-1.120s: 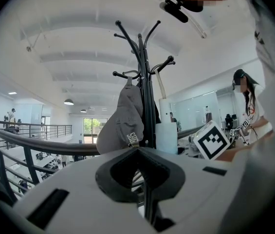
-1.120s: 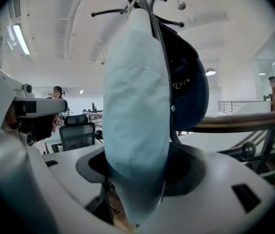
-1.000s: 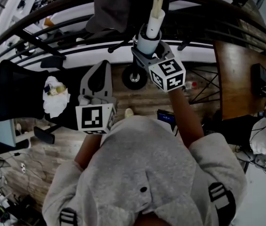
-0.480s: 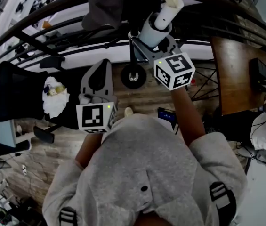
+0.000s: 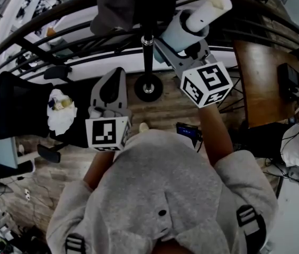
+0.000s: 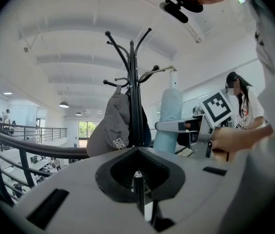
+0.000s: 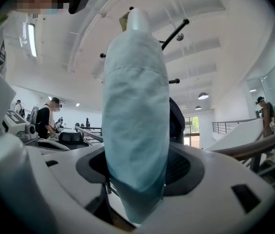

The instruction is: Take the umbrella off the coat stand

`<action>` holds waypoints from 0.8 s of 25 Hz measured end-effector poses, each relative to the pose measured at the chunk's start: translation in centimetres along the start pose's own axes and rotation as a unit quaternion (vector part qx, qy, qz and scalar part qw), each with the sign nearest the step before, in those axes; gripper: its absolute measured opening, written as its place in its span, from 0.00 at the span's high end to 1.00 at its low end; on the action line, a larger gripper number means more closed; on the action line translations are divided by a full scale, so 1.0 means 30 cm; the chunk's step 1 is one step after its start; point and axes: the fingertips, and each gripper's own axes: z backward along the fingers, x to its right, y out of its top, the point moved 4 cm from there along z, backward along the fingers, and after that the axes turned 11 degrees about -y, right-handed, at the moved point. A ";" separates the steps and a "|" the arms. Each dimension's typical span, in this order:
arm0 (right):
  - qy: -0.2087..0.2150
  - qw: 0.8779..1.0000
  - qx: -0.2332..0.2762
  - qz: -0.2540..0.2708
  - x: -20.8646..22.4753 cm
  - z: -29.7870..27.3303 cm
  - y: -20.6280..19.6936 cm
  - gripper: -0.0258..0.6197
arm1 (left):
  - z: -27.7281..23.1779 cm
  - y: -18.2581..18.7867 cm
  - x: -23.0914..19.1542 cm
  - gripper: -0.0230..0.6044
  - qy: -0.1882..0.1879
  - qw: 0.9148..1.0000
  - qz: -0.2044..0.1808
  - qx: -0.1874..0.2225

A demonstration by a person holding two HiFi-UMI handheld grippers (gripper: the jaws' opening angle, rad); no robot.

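Head cam down, gripper cams level, share coat stand (image 5: pixel 148 62)

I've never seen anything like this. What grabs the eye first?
A pale blue umbrella, furled and upright, fills the right tool's view, clamped between its jaws. Close by rises a black coat stand with a grey cap hanging on it.

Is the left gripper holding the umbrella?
No, the umbrella sits clamped in the right gripper; the left gripper is shut and empty.
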 end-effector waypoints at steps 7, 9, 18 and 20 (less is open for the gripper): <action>0.010 1.000 0.014 0.016 -0.034 0.029 0.063 0.52 | 0.001 0.016 0.008 0.95 -0.006 1.000 0.008 0.006; 0.012 1.000 0.013 0.011 -0.036 0.041 0.059 0.52 | 0.009 0.006 0.005 0.95 -0.003 1.000 0.005 0.003; -0.009 1.000 -0.009 -0.005 -0.018 0.082 0.011 0.52 | 0.006 0.008 0.012 0.95 -0.007 1.000 0.009 0.006; -0.015 1.000 -0.018 -0.007 -0.011 0.089 -0.011 0.52 | 0.005 0.003 0.017 0.95 -0.010 1.000 0.009 0.004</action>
